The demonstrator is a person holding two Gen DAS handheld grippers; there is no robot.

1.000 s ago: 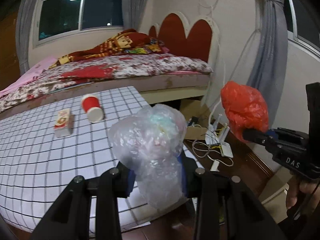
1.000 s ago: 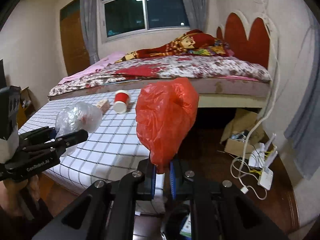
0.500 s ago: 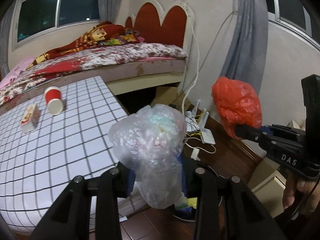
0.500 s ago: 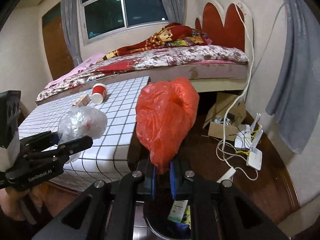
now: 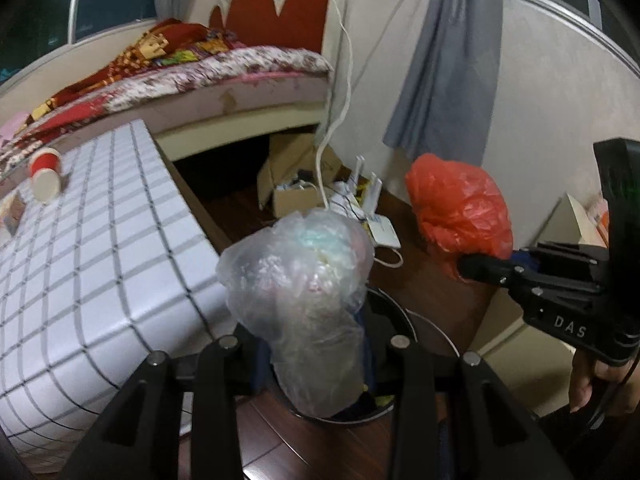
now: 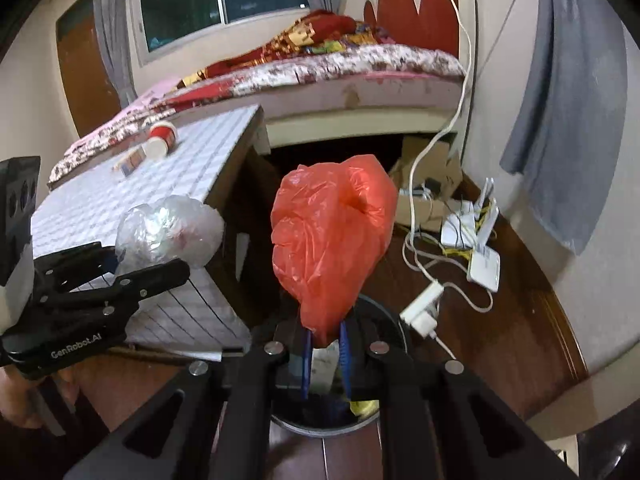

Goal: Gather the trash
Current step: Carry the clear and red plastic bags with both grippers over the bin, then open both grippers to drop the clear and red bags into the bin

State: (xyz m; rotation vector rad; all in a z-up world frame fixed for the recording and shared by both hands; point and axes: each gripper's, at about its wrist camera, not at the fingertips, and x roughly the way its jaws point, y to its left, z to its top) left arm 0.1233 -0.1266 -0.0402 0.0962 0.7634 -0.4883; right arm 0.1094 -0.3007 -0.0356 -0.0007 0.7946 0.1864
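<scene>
While clamped, both bags [image 5: 304, 280] [image 6: 332, 240] above bin rim [image 6: 394, 316]

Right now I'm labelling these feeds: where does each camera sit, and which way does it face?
Left wrist: on the left hand-held gripper, facing down past its clear bag to the bin; right hand shows.
Right wrist: on the right hand-held gripper, facing its red bag over the bin; left hand shows.
Shared: both bags, bin, checked table, bed.
</scene>
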